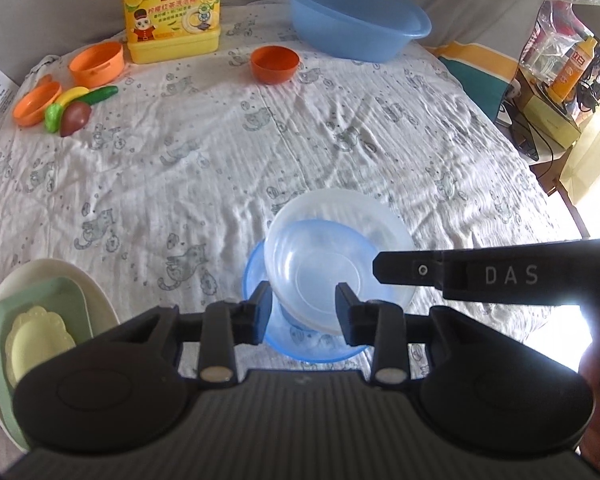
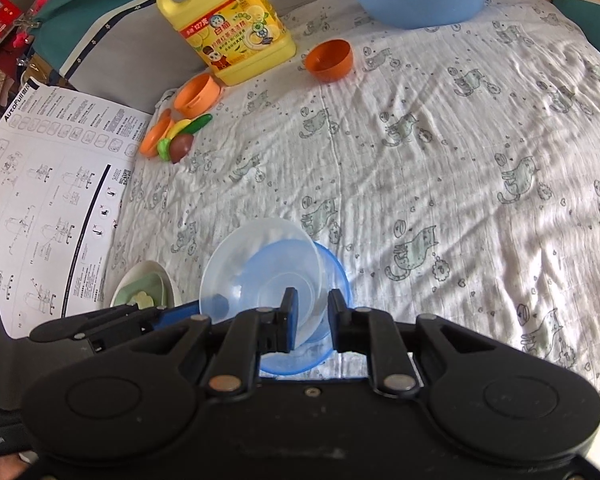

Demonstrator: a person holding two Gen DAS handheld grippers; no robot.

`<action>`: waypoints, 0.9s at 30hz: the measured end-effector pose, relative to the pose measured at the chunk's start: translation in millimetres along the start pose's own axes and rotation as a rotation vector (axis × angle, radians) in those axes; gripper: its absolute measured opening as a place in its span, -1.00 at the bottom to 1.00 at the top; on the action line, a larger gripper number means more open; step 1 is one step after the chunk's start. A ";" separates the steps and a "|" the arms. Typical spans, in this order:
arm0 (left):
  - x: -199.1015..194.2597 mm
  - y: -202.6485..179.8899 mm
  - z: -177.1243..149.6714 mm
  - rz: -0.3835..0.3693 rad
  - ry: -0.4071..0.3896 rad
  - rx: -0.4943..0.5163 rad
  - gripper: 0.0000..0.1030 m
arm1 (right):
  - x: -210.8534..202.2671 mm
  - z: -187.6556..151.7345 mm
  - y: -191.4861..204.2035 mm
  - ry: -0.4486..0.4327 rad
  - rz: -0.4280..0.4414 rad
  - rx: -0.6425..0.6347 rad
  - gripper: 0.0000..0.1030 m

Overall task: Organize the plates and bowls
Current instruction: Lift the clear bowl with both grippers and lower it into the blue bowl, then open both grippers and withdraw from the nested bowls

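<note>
A clear plastic bowl (image 1: 332,248) (image 2: 260,264) hangs tilted over a translucent blue bowl (image 1: 256,276) (image 2: 340,280) that rests on the cloth. My right gripper (image 2: 313,318) is shut on the clear bowl's right rim, one finger inside and one outside. In the left wrist view its black finger (image 1: 400,270) reaches in from the right. My left gripper (image 1: 306,312) stands open over the near edge of both bowls, pads apart and pressing on nothing. At the near left lies a stack: a white plate (image 1: 88,284) (image 2: 140,270), a green tray (image 1: 64,300) and a small yellow plate (image 1: 36,340).
At the back stand a yellow detergent jug (image 1: 172,8), a blue basin (image 1: 352,20) and an orange bowl (image 1: 275,65). Orange cups (image 1: 96,64) and toy fruit (image 1: 76,108) lie at the far left. A printed sheet (image 2: 52,200) covers the left edge. The cloth drops off at the right.
</note>
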State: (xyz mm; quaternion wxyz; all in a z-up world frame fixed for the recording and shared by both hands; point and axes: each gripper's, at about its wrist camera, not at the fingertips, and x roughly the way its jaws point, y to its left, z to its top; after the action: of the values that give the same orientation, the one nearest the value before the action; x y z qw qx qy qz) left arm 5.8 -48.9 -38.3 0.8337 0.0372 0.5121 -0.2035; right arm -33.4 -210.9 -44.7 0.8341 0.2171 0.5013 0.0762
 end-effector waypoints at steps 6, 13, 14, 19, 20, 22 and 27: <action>6.4 -0.2 -2.5 0.004 0.020 -0.003 -0.34 | 3.0 -1.9 1.0 0.008 -0.003 0.004 -0.64; 9.6 0.5 -4.0 0.000 0.029 -0.008 -0.27 | 7.8 -3.4 0.7 0.023 0.005 0.016 -0.48; 9.5 -0.1 -3.5 -0.003 0.028 -0.007 -0.21 | 7.7 -3.4 1.0 0.022 0.007 0.016 -0.45; -6.1 -0.9 -3.2 0.022 -0.041 0.003 0.72 | -1.0 -1.4 3.5 -0.027 -0.005 0.001 0.51; -10.4 -0.3 -3.2 0.031 -0.061 0.005 0.83 | -3.9 -0.5 3.9 -0.046 -0.009 -0.006 0.54; -17.1 1.5 -3.1 0.050 -0.092 0.007 0.95 | -6.9 1.4 4.6 -0.063 -0.021 -0.016 0.65; -16.1 16.9 -6.4 0.063 -0.081 -0.048 1.00 | -4.5 1.9 1.6 -0.074 -0.047 -0.008 0.95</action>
State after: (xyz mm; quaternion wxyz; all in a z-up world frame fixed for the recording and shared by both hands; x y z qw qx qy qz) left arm 0.5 -26.9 -29.9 0.8604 0.0250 0.4811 -0.1663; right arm -33.8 -211.5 -39.6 0.8544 0.2047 0.4749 0.0506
